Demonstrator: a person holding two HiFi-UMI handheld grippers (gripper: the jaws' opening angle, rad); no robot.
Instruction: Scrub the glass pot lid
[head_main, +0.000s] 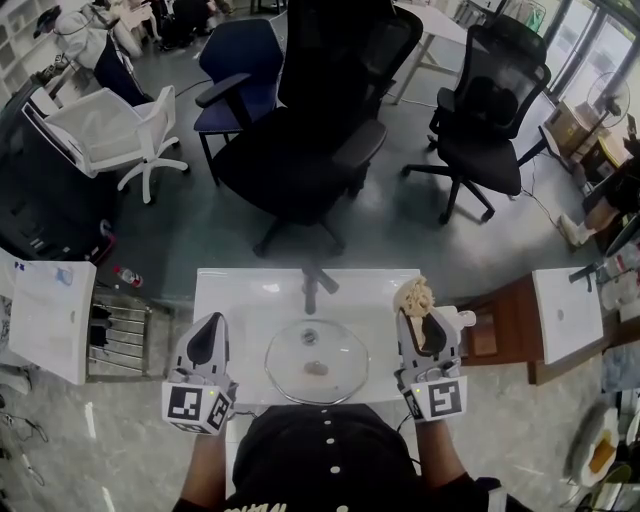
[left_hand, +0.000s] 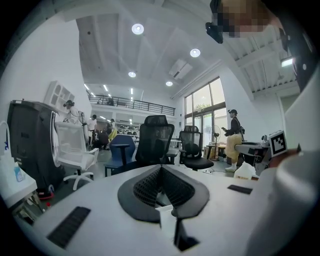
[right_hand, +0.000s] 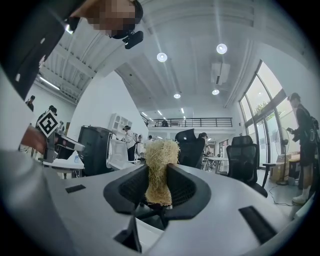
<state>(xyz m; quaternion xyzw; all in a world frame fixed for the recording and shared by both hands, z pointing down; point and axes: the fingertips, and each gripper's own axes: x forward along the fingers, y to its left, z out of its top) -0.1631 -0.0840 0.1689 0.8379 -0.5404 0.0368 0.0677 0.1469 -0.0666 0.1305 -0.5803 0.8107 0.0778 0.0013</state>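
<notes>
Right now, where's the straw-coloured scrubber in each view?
Head view: scrubber right of the glass lid, in the right gripper.
Left gripper view: not in it.
Right gripper view: scrubber dead centre, clamped between the jaws.
Shared landmark: the tall black mesh chair.

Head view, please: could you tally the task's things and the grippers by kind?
glass pot lid: 1
fibre scrubber: 1
grippers: 2 (left gripper, right gripper)
Total: 4
</notes>
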